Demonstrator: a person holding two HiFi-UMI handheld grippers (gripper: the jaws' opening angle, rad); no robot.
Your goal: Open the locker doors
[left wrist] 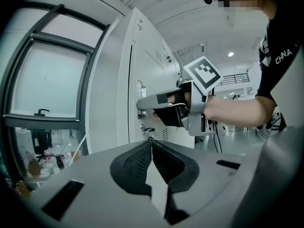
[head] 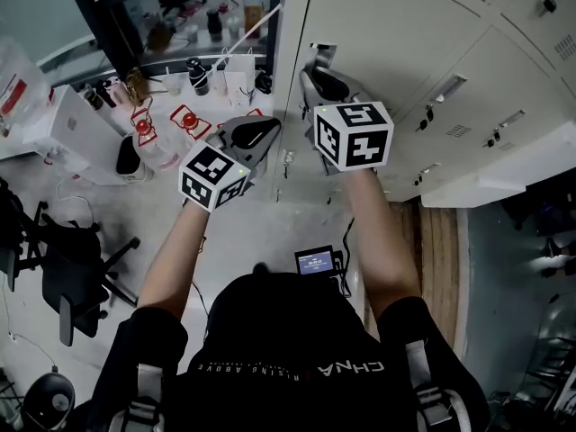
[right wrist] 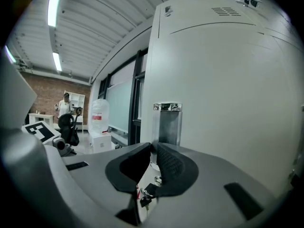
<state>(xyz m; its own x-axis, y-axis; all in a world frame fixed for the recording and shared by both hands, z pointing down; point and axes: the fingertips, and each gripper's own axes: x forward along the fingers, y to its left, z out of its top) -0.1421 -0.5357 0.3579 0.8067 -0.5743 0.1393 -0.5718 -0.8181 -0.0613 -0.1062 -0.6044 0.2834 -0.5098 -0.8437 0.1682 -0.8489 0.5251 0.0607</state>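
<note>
a: first entry, far left?

b: office chair [head: 63,277], dark, on the pale floor. past it, a water jug [head: 155,151] with red labels, upright, beside a white box [head: 79,126].

a: next item, the left gripper?

b: left gripper [left wrist: 151,143]: held out roughly level in open air, off the left corner of the lockers [head: 396,34]. its black pads are pressed tip to tip, with nothing between them and nothing touched.

a: and the right gripper?

b: right gripper [right wrist: 153,147]: also roughly level, ahead of the left one and hard up against the locker front. the jaws are drawn together, with only a thin slit between the pads. their tips sit at the left edge of the chrome handle [right wrist: 167,122].

a: gripping it?

b: cannot tell. the handle is wider than the slit and rises behind the tips. whether the pads nip its edge does not show.

a: the task's item, where is it?

b: locker door [right wrist: 228,94]: pale grey, flush with its frame, filling the right gripper view. the handle stands upright on it. just below, a small lock [right wrist: 156,178] has something dark hanging from it.

a: further right?

b: more pale doors in rows, each with a slanted handle [head: 447,88].
</note>
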